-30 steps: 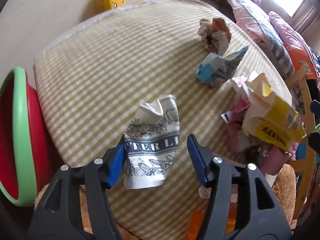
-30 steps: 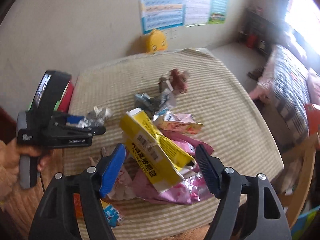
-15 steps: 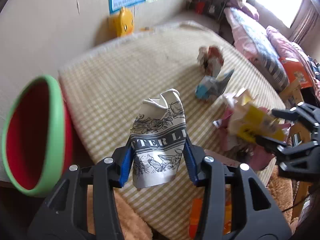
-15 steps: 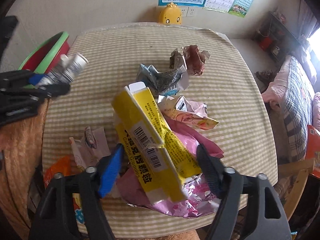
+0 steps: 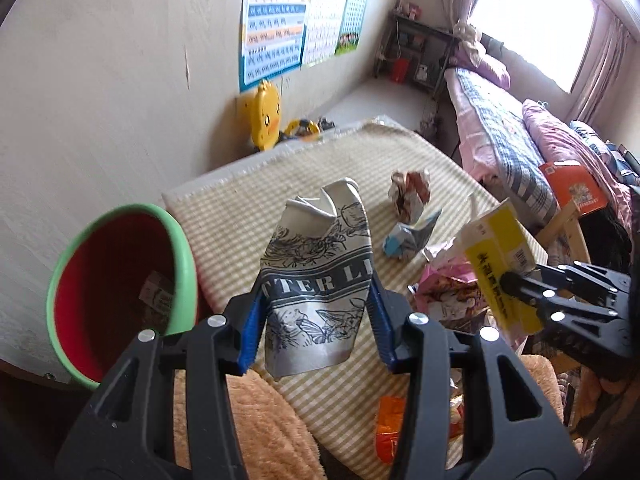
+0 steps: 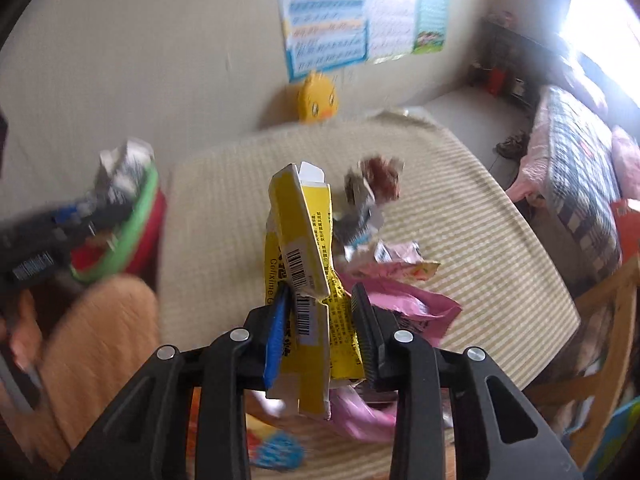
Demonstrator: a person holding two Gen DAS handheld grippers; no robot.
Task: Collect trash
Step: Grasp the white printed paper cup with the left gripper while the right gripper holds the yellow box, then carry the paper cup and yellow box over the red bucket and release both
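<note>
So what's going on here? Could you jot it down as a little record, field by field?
left gripper: shut on a crumpled black-and-white paper cup, lifted off the table
right gripper: shut on a flattened yellow box, also lifted
bin: red basin with green rim, beside the table's left edge, some scraps inside
table: checked cloth
still on table: brown crumpled wrapper, blue-white wrapper, pink packets

crumpled cup point(image 5: 320, 276): white, black botanical print
carton point(image 6: 308, 276): yellow, barcoded
bin point(image 5: 120, 292): red inside, green rim
tabletop point(image 5: 240, 216): yellow-white check
</note>
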